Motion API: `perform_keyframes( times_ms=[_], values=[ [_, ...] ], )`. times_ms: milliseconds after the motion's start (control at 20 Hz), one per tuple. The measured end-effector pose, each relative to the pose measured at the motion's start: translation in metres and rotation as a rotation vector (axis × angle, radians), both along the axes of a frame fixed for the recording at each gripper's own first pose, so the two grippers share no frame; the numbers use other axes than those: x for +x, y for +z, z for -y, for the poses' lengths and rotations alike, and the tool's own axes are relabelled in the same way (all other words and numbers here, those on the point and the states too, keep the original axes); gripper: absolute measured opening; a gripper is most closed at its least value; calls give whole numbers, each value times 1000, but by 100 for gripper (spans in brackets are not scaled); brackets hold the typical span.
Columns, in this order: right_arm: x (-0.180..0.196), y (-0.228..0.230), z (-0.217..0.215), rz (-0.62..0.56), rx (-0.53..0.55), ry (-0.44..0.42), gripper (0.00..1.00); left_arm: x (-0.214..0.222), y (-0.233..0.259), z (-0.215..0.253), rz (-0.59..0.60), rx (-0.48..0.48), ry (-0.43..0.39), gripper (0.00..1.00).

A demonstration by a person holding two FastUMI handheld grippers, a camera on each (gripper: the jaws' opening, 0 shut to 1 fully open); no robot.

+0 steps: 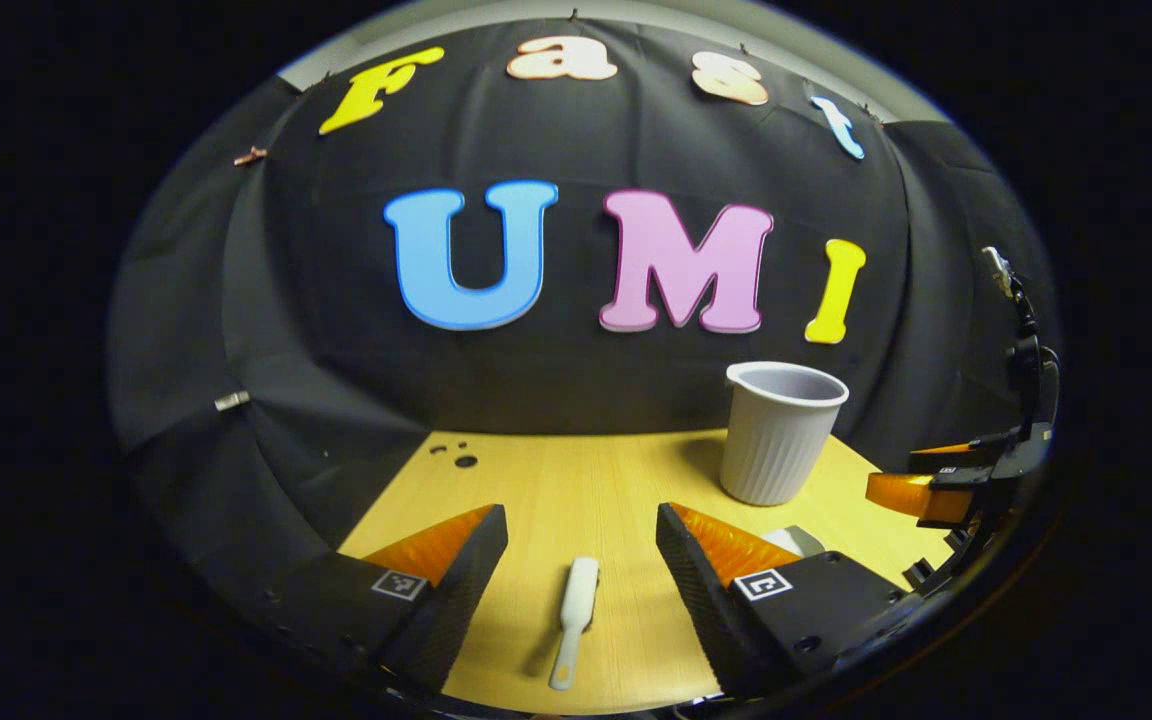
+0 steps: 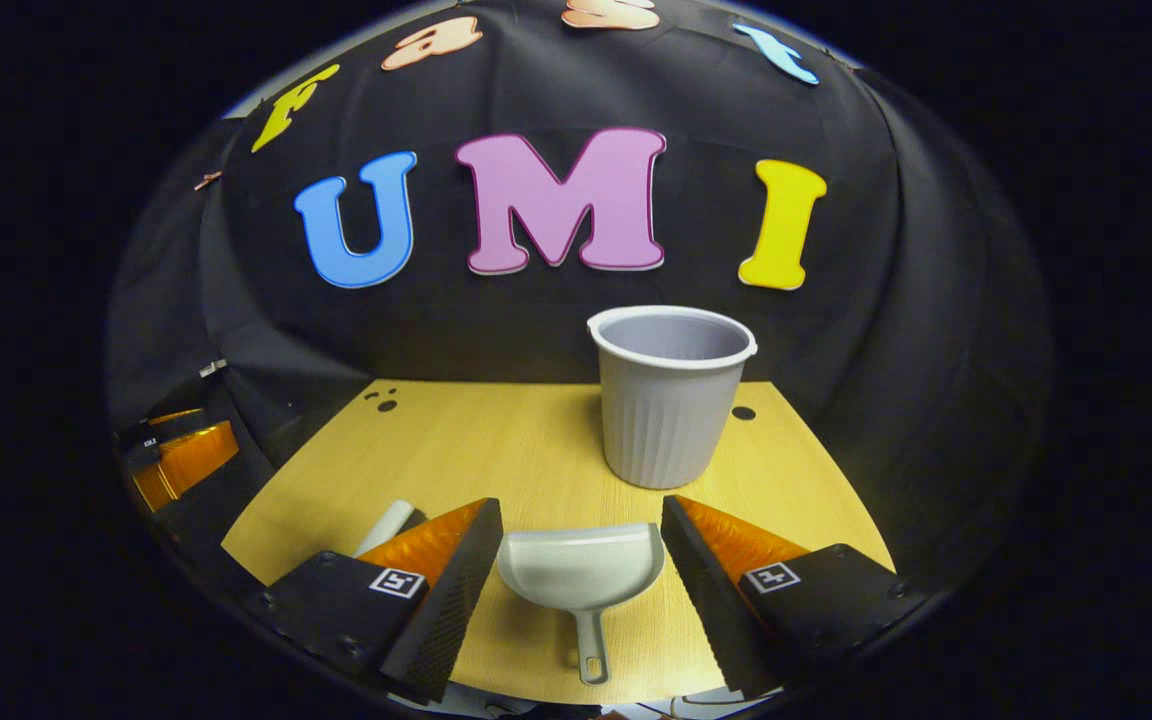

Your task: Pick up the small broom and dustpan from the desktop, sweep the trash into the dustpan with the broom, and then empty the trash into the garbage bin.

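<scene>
Now I see my left gripper [image 1: 581,560] low over the bench [image 1: 536,500], jaws wide apart and holding nothing. The broom [image 1: 572,618] lies flat between them. My right gripper [image 2: 581,560] is wide apart too, and the dustpan [image 2: 576,570] lies between its jaws, handle toward me. The bin [image 2: 671,395] stands upright just behind the dustpan.
</scene>
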State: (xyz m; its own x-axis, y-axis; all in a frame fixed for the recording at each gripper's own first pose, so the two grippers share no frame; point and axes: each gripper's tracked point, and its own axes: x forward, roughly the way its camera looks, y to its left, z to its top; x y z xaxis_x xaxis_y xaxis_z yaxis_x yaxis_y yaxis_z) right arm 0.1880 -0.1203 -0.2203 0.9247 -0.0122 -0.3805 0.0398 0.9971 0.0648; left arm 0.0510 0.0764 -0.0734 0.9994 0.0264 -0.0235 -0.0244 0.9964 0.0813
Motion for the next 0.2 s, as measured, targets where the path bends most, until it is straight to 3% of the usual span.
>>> perform_keyframes(
  times_ms=[200],
  values=[
    [-13, 50, -10, 105, 21, 7, 99, -27, 23, 7, 74, 24, -17, 95]
  ],
)
